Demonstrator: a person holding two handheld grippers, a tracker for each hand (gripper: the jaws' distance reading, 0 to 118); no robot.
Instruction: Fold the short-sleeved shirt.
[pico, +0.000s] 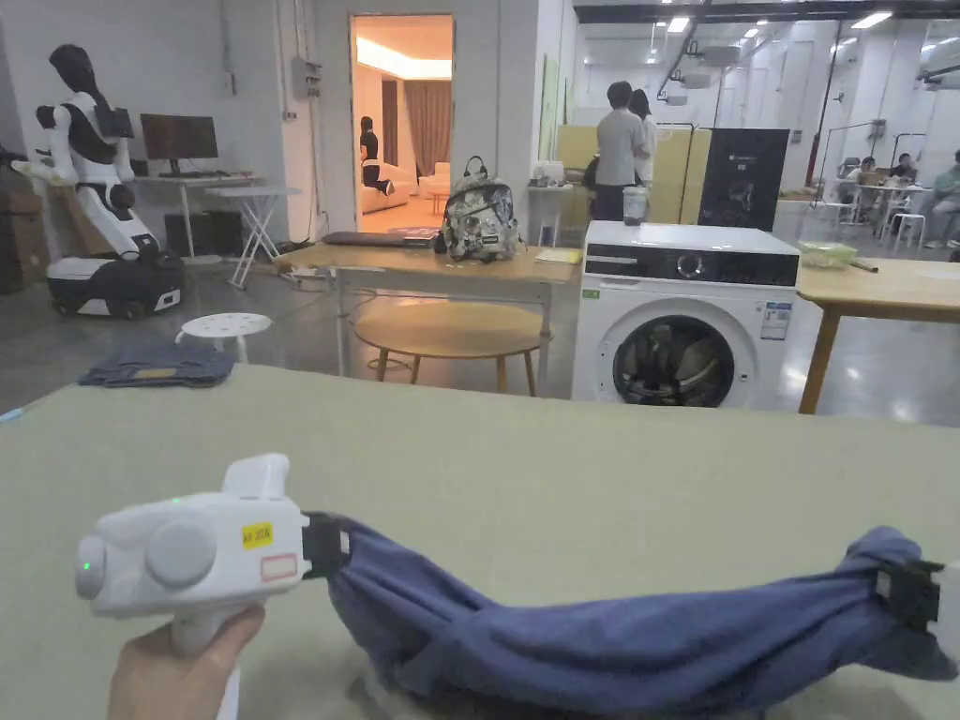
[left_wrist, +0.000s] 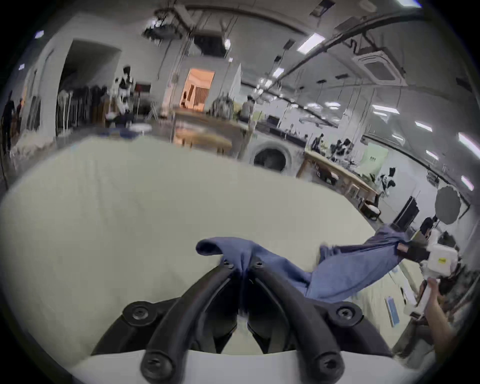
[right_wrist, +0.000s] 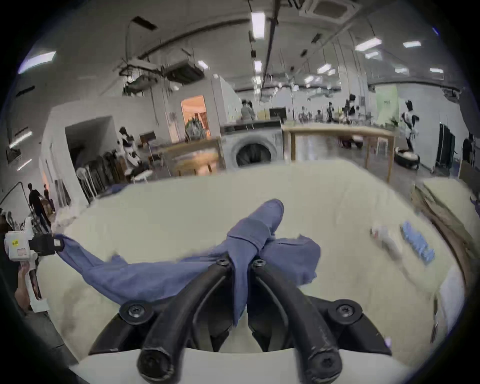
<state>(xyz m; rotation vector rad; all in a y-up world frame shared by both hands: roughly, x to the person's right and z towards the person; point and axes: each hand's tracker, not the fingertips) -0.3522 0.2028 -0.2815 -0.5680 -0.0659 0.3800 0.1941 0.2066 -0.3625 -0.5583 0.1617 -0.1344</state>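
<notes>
**Shirt's still a rope, not a fold yet**

While both tongs are clamped on the blue shirt (pico: 600, 647), it's nowhere near flat, so I'd call this the pick-up-and-spread step, way before any real folding. The left gripper (left_wrist: 241, 265) has its jaws pinched together on a bunched bit of fabric, and the right gripper (right_wrist: 242, 262) is doing the same at the other end, with a rolled-up piece poking out past the tips. In the head view the shirt hangs between them like a sagging sausage, twisted along its length, just over the near edge of the table (pico: 525, 450), with its middle drooping toward the green cover. Can't tell if the belly actually touches the surface.

Next move, I reckon: pull the two ends apart to take out the twist, then lay the thing down flat further in from the near edge. Tricky bit is that I can't tell which parts of the shirt are gripped, shoulders or hem, so a regrip may be needed.
</notes>
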